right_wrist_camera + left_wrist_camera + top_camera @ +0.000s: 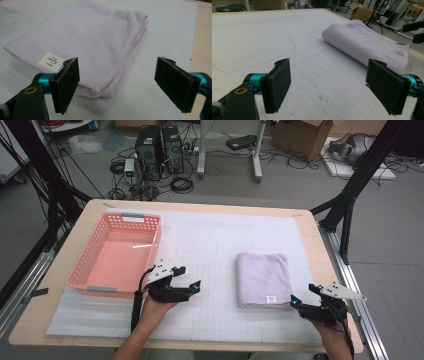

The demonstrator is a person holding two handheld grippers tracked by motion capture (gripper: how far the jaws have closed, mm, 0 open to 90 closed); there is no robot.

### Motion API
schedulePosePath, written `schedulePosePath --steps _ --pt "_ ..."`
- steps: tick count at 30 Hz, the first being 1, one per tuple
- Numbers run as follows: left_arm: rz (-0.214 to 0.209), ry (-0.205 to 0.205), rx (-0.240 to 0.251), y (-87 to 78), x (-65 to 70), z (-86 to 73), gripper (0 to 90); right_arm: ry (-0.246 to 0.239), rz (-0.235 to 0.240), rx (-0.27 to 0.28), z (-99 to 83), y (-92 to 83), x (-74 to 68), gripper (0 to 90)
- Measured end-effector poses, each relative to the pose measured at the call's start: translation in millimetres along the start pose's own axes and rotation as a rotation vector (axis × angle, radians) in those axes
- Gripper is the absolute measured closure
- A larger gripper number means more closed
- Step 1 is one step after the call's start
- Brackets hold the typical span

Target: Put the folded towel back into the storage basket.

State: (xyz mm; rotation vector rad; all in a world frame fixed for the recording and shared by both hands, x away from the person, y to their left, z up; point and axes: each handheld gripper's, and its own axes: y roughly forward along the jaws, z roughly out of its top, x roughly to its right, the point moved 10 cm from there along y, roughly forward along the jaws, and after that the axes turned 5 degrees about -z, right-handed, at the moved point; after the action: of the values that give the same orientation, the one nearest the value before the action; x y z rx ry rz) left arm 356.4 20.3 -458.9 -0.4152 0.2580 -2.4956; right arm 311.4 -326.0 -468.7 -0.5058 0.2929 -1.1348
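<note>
Because the folded towel [263,279] lies flat at the counter's [310,270] three o'clock, the right gripper [305,295], fingers apart, is aimed at its corner, while the left gripper [189,277] is held spread, empty, toward the towel's folded edge.

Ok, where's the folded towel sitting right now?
In the high view the lilac towel lies flat on the white mat's right half, right of the pink basket, between the open left gripper and right gripper.

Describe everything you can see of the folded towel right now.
The towel is pale lilac, soft pile cloth with stitched hems, folded into a thick rectangle of several layers. A small white label sits by its near corner. It lies flat on the white gridded mat, right of centre. Nothing grips it; the right gripper hovers open at that corner.
</note>
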Motion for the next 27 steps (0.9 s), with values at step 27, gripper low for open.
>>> schedulePosePath --steps 27 --pt "-0.095 -0.056 -0.167 128.0 45.8 12.2 20.5 -0.001 0.022 -0.007 -0.7 2.7 -1.2 19.1"
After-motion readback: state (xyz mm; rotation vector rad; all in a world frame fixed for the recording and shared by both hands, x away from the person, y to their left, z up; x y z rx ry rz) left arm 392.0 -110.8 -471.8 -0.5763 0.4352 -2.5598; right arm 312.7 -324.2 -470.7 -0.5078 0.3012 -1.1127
